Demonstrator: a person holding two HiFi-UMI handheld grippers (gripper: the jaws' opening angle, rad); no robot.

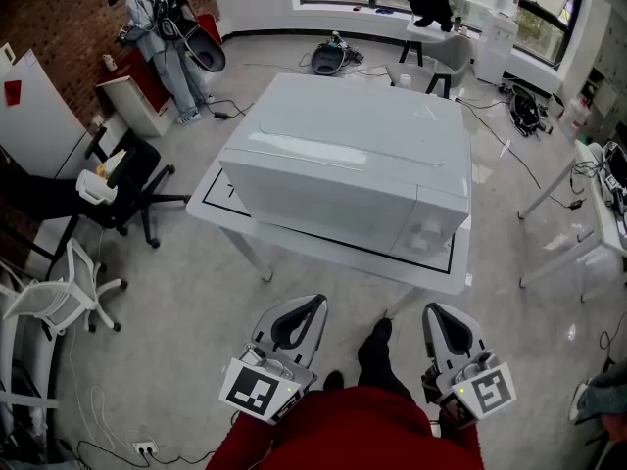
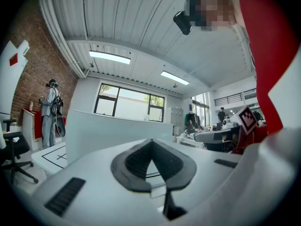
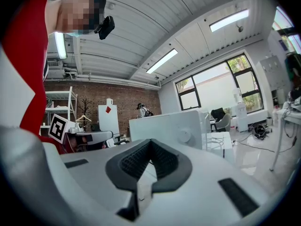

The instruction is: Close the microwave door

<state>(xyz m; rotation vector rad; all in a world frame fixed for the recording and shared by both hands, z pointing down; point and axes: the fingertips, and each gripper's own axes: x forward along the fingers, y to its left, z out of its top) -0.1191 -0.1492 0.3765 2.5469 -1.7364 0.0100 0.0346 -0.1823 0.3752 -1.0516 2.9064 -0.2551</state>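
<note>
A white microwave (image 1: 353,169) stands on a white table (image 1: 227,225), front toward me, its door flush with the body. The knob panel (image 1: 431,228) is at the front's right end. My left gripper (image 1: 315,306) and right gripper (image 1: 438,313) are held low, close to my body, a stretch of floor short of the table. Both are shut with nothing between their jaws. In the left gripper view, the left gripper (image 2: 151,142) points level at the microwave (image 2: 113,131). From the right gripper view, the right gripper (image 3: 150,142) faces the microwave (image 3: 164,126) and its knob (image 3: 184,135).
A black office chair (image 1: 127,189) and a white chair (image 1: 64,292) stand to the left. A person (image 1: 162,37) stands at the brick wall, back left. Another table (image 1: 588,213) is at the right, and cables (image 1: 514,155) lie on the floor behind.
</note>
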